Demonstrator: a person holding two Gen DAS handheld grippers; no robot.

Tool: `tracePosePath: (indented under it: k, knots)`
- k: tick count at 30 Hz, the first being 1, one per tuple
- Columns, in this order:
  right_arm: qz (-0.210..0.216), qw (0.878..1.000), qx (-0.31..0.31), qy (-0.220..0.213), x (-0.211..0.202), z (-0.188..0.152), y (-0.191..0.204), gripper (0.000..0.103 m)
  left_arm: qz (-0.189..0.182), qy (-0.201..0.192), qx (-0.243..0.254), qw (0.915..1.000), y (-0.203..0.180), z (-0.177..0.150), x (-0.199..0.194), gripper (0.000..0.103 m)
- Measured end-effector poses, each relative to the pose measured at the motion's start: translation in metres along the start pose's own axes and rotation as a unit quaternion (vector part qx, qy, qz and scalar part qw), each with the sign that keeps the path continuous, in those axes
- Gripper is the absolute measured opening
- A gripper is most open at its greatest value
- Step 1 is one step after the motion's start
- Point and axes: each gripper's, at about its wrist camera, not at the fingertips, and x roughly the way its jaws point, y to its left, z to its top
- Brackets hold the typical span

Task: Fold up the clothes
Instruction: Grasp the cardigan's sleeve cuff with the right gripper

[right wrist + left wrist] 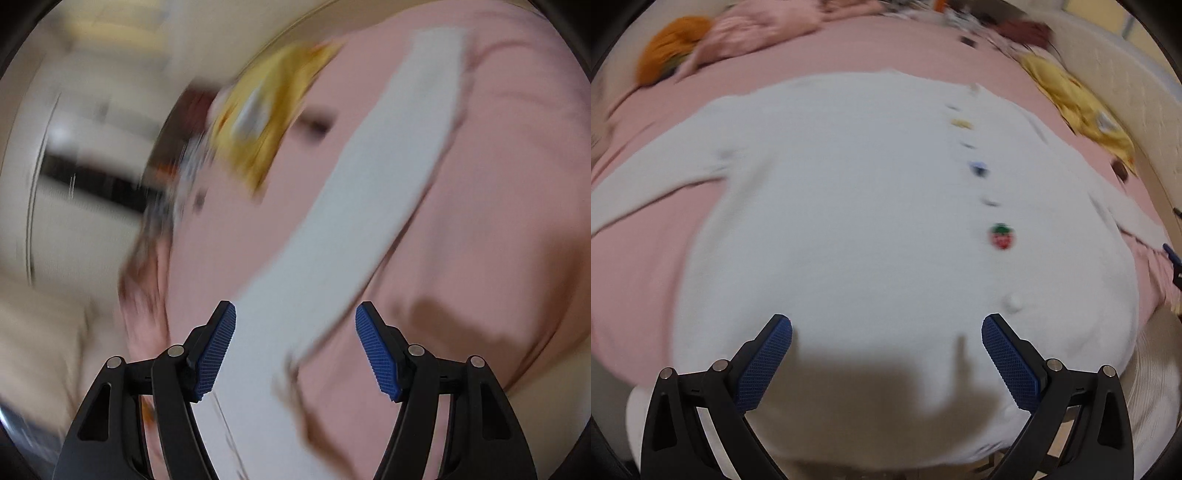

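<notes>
**Both grippers spread, nothing pinched; cardigan flat on bed**

Left gripper sat at bottom centre of its view, jaws wide apart, blue pads clear of any fabric. White cardigan lay spread out just beyond, filling mid-frame on the pink bedsheet. Button line ran down right of centre, strawberry button lowest of the coloured ones. One sleeve went to the left edge. Yellow garment upper right, orange item and pink clothing upper left.

Right gripper at bottom centre, jaws also spread. White sleeve ran diagonally from between the fingers to upper right; pads not pressing it. Yellow garment upper centre. Heavy blur.
</notes>
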Motion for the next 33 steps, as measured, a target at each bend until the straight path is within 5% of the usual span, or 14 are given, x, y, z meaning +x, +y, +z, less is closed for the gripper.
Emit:
tracePosePath:
  k: [5, 11, 22, 23, 26, 28, 33]
  knots:
    - [0.013, 0.992, 0.116, -0.055, -0.025, 0.086, -0.067, 0.080, 0.046, 0.046, -0.010, 0.9979, -0.020, 0.017, 0.039, 0.103]
    - [0.030, 0.988, 0.152, -0.016, 0.009, 0.132, -0.113, 0.080, 0.086, 0.048, -0.002, 0.9951, -0.028, 0.016, 0.051, 0.103]
    - [0.056, 0.991, 0.124, 0.006, 0.068, 0.175, -0.097, 0.080, 0.107, 0.057, -0.021, 0.9924, -0.030, 0.015, 0.051, 0.103]
    - [0.060, 0.991, 0.120, 0.000, 0.067, 0.174, -0.099, 0.072, 0.107, 0.056, -0.021, 0.9924, -0.030, 0.014, 0.051, 0.103]
    - [0.002, 0.993, 0.121, -0.014, 0.068, 0.162, -0.124, 0.004, 0.111, 0.051, -0.024, 0.9922, -0.031, 0.012, 0.051, 0.103]
    - [0.016, 0.992, 0.124, -0.012, 0.070, 0.159, -0.134, 0.004, 0.113, 0.049, -0.023, 0.9921, -0.033, 0.013, 0.052, 0.103]
    - [-0.031, 0.997, 0.066, -0.019, 0.065, 0.160, -0.096, 0.007, 0.104, 0.043, -0.022, 0.9934, -0.030, 0.010, 0.052, 0.103]
